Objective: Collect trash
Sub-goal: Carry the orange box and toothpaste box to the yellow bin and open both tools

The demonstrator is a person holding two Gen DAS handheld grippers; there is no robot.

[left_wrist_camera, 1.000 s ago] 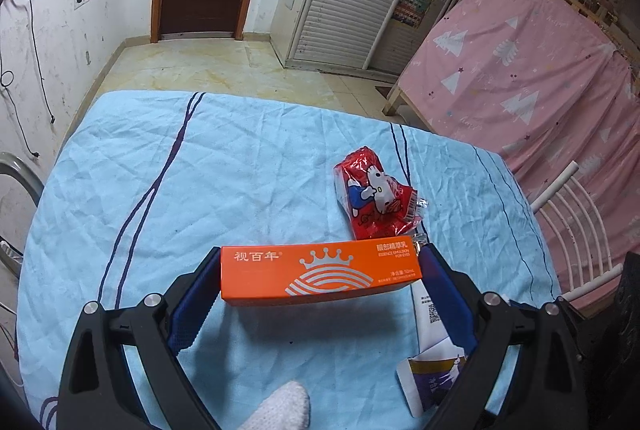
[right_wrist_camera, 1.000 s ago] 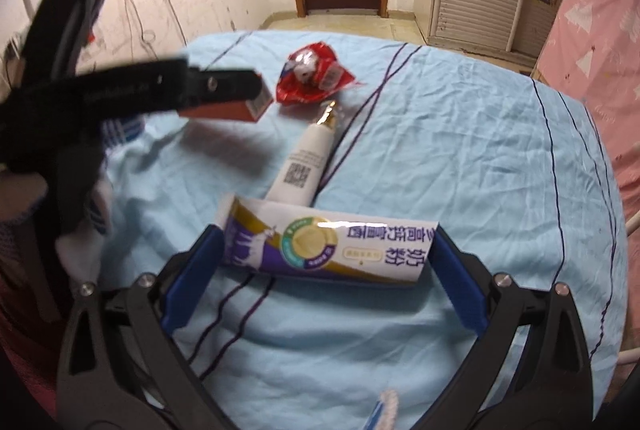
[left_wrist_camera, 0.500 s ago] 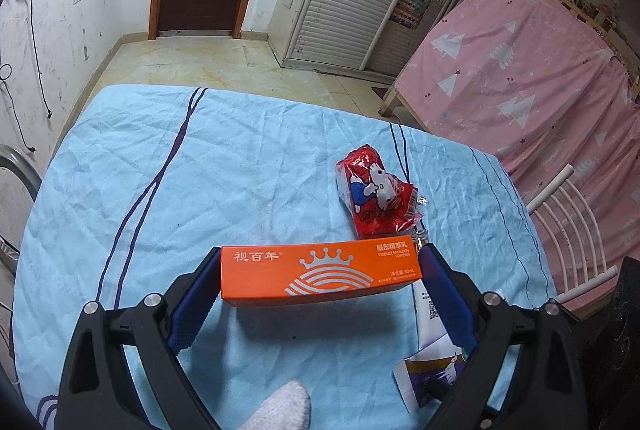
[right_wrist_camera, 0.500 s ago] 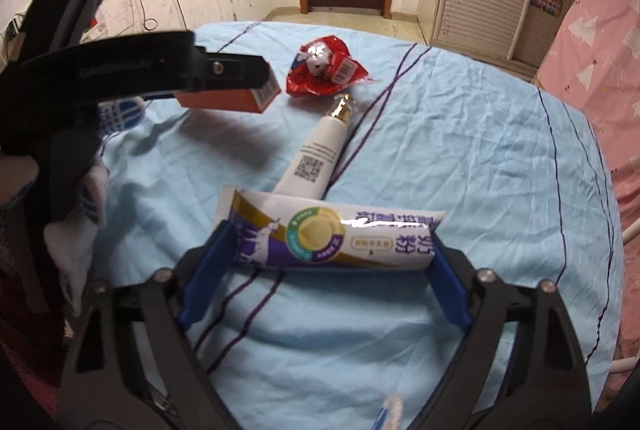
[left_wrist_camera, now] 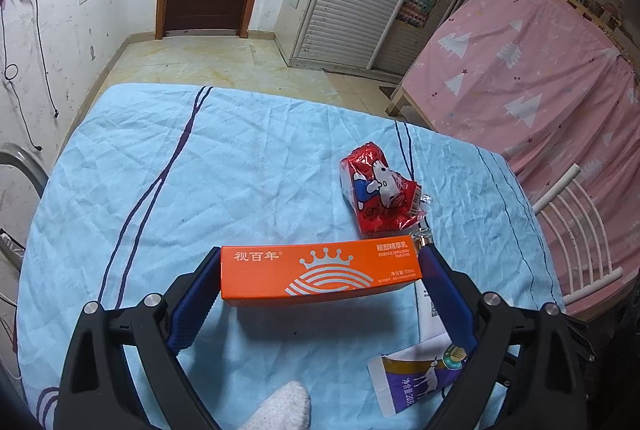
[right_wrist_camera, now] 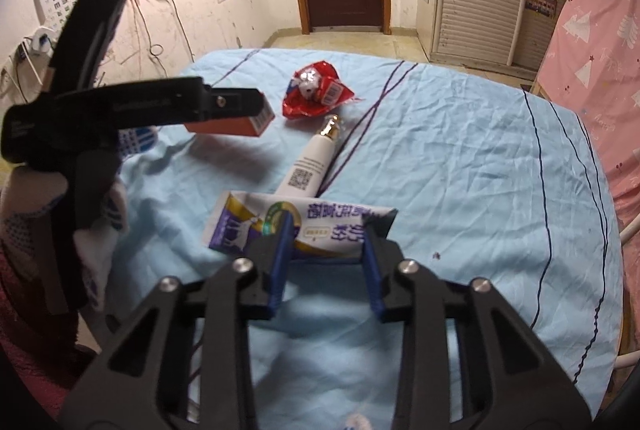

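Observation:
My left gripper point(left_wrist_camera: 320, 258) is shut on an orange carton point(left_wrist_camera: 320, 282), held lengthwise a little above the blue tablecloth point(left_wrist_camera: 240, 181). In the right wrist view it shows at the left with the carton point(right_wrist_camera: 232, 125). My right gripper point(right_wrist_camera: 326, 230) is closing its jaws on the middle of a purple-and-white milk powder sachet point(right_wrist_camera: 240, 222), whose ends stick out past both pads and buckle. A red snack wrapper point(right_wrist_camera: 316, 91) lies farther back, and a white tube with a gold cap point(right_wrist_camera: 310, 165) lies between it and the sachet.
A bed under a pink cover point(left_wrist_camera: 540, 77) stands along the right. A white chair back point(left_wrist_camera: 576, 238) is at the table's right edge. A white gloved fingertip point(left_wrist_camera: 284, 406) shows under the left gripper. Beyond the table are bare floor, a brown door and louvred cupboards.
The right jaws went from wide around the sachet's ends to narrow on its middle, crumpling it, and the sachet tilted. The left gripper and carton stayed put.

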